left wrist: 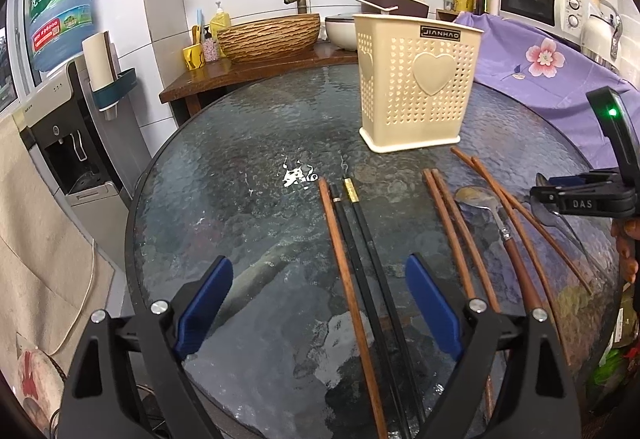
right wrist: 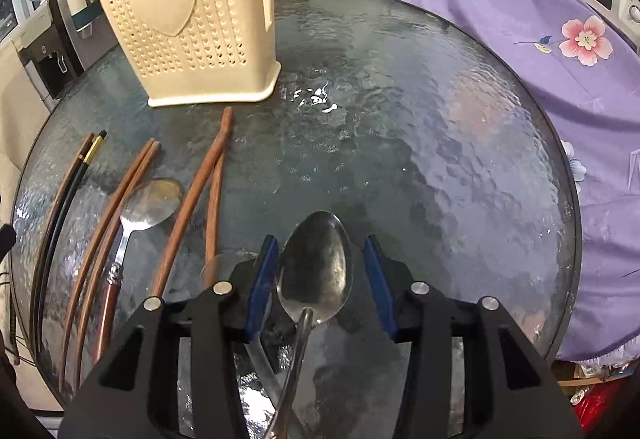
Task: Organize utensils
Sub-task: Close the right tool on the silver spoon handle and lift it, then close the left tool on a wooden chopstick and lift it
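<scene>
Left gripper point(left wrist: 318, 309): jaws spread wide, holding nothing, low in the frame over the black chopsticks point(left wrist: 362, 239).
Right gripper point(right wrist: 320, 285): jaws parted around a steel spoon point(right wrist: 314, 271) at lower centre; pads not touching it.
Utensil holder point(right wrist: 188, 23): cream, perforated, upright at upper left on the glass table point(right wrist: 420, 159).
Other utensils: brown chopsticks point(right wrist: 192, 199) and a wooden-handled spoon point(right wrist: 136, 223) lie at left.

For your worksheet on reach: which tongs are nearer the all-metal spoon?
Right. The right tongs sit open around the all-metal spoon, its bowl between their pads. The left tongs are off to its left, over the black chopsticks.
</scene>
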Demonstrator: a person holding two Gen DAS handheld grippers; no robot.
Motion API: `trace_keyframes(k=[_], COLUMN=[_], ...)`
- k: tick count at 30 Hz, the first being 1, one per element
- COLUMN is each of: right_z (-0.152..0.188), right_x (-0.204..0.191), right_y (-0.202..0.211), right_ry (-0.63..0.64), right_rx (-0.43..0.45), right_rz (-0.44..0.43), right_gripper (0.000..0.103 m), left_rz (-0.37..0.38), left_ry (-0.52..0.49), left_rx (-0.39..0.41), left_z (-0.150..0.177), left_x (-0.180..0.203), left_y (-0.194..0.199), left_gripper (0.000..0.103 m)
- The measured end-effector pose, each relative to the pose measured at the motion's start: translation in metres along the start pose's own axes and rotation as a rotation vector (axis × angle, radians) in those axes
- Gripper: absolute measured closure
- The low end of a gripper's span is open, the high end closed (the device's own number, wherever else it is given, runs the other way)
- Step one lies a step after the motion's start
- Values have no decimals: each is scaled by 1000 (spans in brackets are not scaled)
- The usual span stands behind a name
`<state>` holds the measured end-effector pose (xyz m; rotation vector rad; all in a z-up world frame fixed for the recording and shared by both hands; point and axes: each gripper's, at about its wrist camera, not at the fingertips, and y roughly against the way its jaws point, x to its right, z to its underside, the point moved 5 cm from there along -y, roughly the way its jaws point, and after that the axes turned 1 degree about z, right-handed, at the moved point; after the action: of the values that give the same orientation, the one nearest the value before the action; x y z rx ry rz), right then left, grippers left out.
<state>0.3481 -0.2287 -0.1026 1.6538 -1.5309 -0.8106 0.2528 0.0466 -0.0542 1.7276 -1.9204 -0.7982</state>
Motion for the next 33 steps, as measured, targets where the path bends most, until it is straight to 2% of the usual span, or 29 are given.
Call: trace_keyframes(k=[2, 6, 11, 13, 15, 17, 20, 23, 26, 31, 33], right_z=[1, 1, 3, 3, 4, 4, 5, 5, 5, 4, 4], right_x=[0, -2, -3, -3, -3, -3, -3, -2, -2, -2, -2], right_y=[-1, -1, 1, 1, 2, 3, 3, 3, 3, 3, 3], right_ry=[-2, 6, 8, 13, 13, 14, 14, 15, 15, 18, 17], right_rx=[-8, -15, 0, 6, 8, 10, 9, 11, 15, 17, 15], right_rz=[-1, -15, -21, -23, -27, -29, -29, -30, -31, -32, -32], right_gripper=[58, 65, 65, 65, 65, 65, 65, 65, 65, 65, 65], left_rz=[2, 5, -12, 32, 91, 61, 33, 32, -27, -82, -67], left_ry=[5, -5, -11, 26, 43, -13, -24, -18, -39, 49, 42], left_rx=[-4, -47, -110, -149, -186, -192, -219, -215, -218, -211, -206], left_z=[-2, -8, -23, -26, -26, -25, -19, -16, -14, -22, -25], left_x=[-1, -5, -15, -18, -14, -6, -6, -13, -23, -56, -53], left_y=[-2, -14, -41, -51, -58, -63, -69, -68, -67, -64, -64], left_gripper=[16, 17, 32, 40, 42, 44, 51, 50, 49, 51, 51])
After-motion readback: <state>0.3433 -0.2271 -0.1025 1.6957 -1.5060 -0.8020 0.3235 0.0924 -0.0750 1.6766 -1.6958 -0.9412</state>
